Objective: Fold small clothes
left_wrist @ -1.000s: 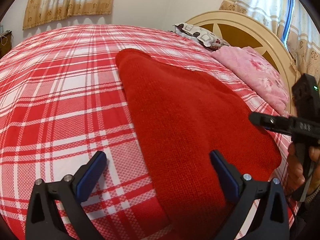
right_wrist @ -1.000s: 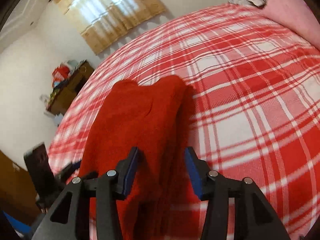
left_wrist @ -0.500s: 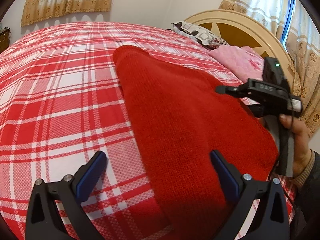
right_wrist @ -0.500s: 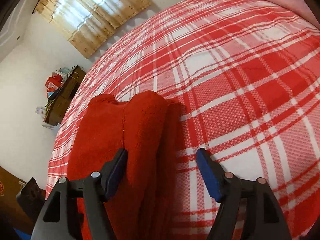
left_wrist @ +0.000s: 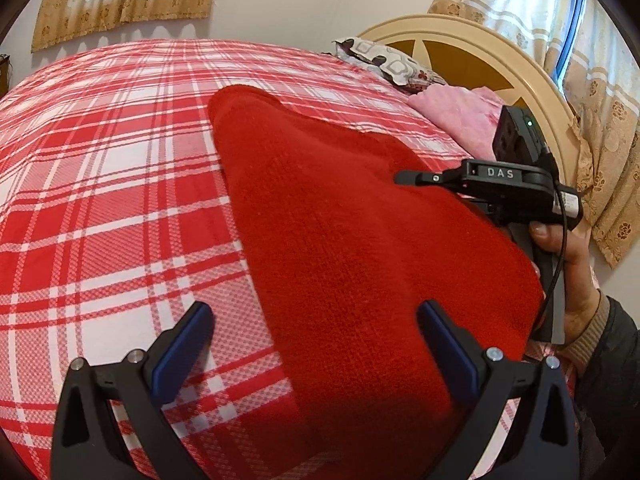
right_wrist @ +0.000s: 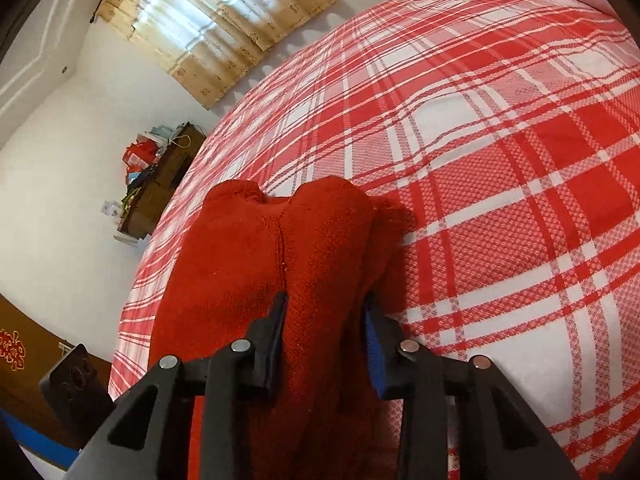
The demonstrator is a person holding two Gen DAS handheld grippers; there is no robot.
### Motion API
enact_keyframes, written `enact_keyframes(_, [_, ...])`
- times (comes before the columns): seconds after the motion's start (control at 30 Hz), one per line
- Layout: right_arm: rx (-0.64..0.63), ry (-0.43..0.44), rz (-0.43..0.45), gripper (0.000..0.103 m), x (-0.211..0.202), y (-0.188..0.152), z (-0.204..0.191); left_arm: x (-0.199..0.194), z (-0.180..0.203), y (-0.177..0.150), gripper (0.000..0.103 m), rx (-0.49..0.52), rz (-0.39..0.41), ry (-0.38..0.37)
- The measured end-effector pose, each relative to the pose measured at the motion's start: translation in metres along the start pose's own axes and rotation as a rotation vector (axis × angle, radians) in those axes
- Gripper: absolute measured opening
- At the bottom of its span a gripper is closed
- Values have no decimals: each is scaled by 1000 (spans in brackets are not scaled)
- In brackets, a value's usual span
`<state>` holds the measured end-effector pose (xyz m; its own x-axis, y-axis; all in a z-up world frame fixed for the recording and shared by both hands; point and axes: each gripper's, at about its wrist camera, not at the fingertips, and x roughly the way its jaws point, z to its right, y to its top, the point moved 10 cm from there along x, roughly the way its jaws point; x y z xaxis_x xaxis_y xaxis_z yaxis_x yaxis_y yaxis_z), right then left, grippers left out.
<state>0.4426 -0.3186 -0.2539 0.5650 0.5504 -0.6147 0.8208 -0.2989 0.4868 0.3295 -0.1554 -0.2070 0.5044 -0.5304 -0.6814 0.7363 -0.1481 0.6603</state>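
You had the red knitted garment (left_wrist: 352, 240) lying flat on the red-and-white checked bedspread (left_wrist: 100, 200), running from near the bed's edge toward the pillow (left_wrist: 384, 66) and the pink blanket (left_wrist: 460, 116) by the headboard (left_wrist: 532, 80). Your right gripper (right_wrist: 324, 320) was closing its jaws around a raised fold along the garment's edge, and the blue pads looked pressed into the knit on both sides. Your left gripper (left_wrist: 316, 344) hung over the near end with its fingers wide apart and nothing pinched, one finger above the bedspread and the other above the knit. The garment looked soft, thick and light, likely to droop and stretch rather than hold a shape, so a bunched double layer at the edge seemed a safer hold than a single thin ply, which might slip from the pads. The left wrist view gave you the garment's whole outline and your right hand (left_wrist: 568, 272) on the gripper's handle, but hid the right gripper's pads behind its body. The right wrist view showed those pads meeting the fold, the seam running up the knit, and a cluttered dark cabinet (right_wrist: 160, 184) against the wall, none of which the left wrist view caught.
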Motion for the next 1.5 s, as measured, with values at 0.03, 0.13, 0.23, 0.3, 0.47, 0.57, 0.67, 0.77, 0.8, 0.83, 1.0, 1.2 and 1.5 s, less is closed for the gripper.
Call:
enact_keyframes(0.03, [-5,4,4,32,-1,-1,-1,0,3,-1,97,3,-3,-16])
enact_keyframes(0.13, [-40,7,18,29,-3,-3,-6,-3,9,-3,78,-35,-17,-80])
enact_keyframes(0.23, [-49,8,26,27,-3,-2,-9,-7,11,-6,68,-86,-7,-114])
enact_keyframes(0.3, [-56,6,35,26,-4,-2,-9,-10,11,-5,58,-97,1,-121])
enact_keyframes(0.47, [-70,13,74,25,-12,-6,-20,-20,15,-5,46,-66,21,-70])
enact_keyframes(0.57, [-63,41,91,24,-18,-13,-28,-29,21,-7,44,-11,31,-21])
enact_keyframes(0.67, [-58,72,98,24,-23,-23,-39,-37,22,-13,43,20,24,7])
enact_keyframes(0.77, [-69,94,102,24,-26,-36,-54,-47,21,-20,42,31,15,25])
enact_keyframes(0.8, [-73,97,102,24,-26,-39,-57,-52,21,-24,42,38,12,33])
enact_keyframes(0.83, [-77,104,102,24,-27,-44,-63,-55,20,-26,41,45,11,37])
enact_keyframes(1.0, [-98,130,87,24,-26,-60,-85,-73,20,-40,41,86,11,69])
enact_keyframes(1.2, [-124,145,65,23,-20,-78,-108,-96,10,-52,40,80,15,81])
enact_keyframes(1.5, [-159,192,37,23,-3,-90,-150,-122,-6,-58,40,63,41,115])
